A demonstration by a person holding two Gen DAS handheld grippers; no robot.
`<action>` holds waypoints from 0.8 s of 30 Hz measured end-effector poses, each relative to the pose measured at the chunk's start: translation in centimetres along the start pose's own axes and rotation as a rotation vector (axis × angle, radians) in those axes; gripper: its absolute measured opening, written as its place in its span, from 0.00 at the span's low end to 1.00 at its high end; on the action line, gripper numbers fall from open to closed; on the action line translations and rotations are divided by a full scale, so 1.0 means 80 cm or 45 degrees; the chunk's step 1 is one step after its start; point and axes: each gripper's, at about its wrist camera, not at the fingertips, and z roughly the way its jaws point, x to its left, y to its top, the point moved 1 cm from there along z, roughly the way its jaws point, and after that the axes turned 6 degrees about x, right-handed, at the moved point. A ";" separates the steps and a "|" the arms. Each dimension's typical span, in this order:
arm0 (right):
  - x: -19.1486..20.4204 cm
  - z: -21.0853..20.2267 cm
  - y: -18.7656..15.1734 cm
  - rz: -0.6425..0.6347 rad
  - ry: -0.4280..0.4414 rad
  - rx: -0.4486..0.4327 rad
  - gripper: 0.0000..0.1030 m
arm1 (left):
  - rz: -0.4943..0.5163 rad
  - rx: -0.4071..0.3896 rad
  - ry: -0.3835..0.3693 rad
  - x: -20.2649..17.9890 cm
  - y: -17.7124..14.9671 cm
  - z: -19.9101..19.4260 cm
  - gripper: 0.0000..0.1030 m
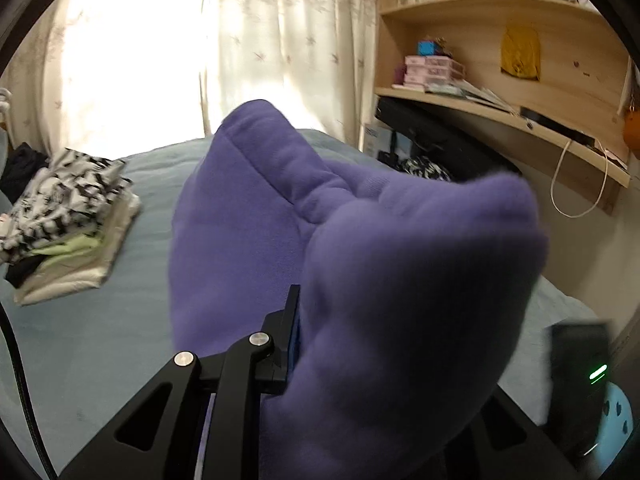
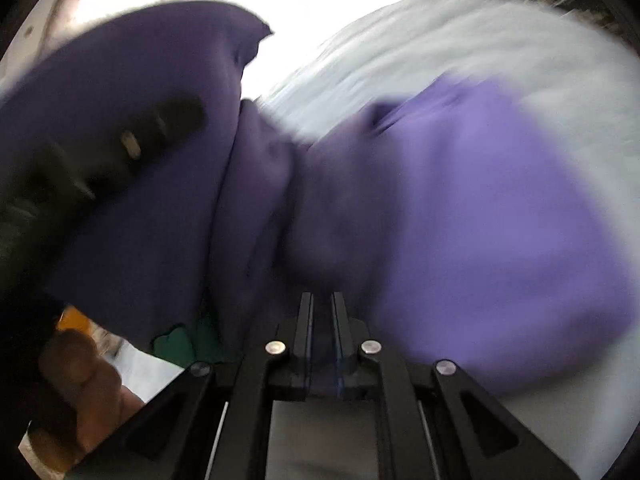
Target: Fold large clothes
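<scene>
A large purple fleece garment [image 1: 360, 264] is lifted above the pale blue bed [image 1: 120, 320]. My left gripper [image 1: 304, 320] is shut on a thick fold of it; only the left finger [image 1: 290, 332] shows, the other is hidden under the cloth. In the blurred right wrist view the same garment [image 2: 480, 208] bunches in front of me. My right gripper [image 2: 322, 312] is shut on a gathered part of it, the two fingers close together with cloth between them. The left gripper's black body [image 2: 120, 148] shows at the left against the cloth.
A stack of folded clothes [image 1: 68, 220] lies on the bed at the left. A wooden desk with shelves [image 1: 500, 112] stands at the right, curtains [image 1: 260, 40] behind. A black device with a green light [image 1: 580, 372] is at the right edge. A hand [image 2: 80, 380] shows lower left.
</scene>
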 end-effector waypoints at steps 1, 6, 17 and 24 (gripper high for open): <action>-0.011 -0.013 0.002 0.021 -0.041 -0.042 0.08 | 0.004 0.018 -0.010 -0.010 0.000 0.009 0.16; -0.085 -0.076 0.005 0.201 -0.239 -0.273 0.08 | 0.114 0.117 -0.049 -0.071 -0.020 0.049 0.16; -0.144 -0.061 -0.003 0.387 -0.248 -0.271 0.08 | 0.285 0.193 -0.007 -0.127 -0.065 0.098 0.17; -0.151 -0.063 -0.011 0.401 -0.249 -0.246 0.08 | 0.390 0.171 0.026 -0.133 -0.076 0.111 0.19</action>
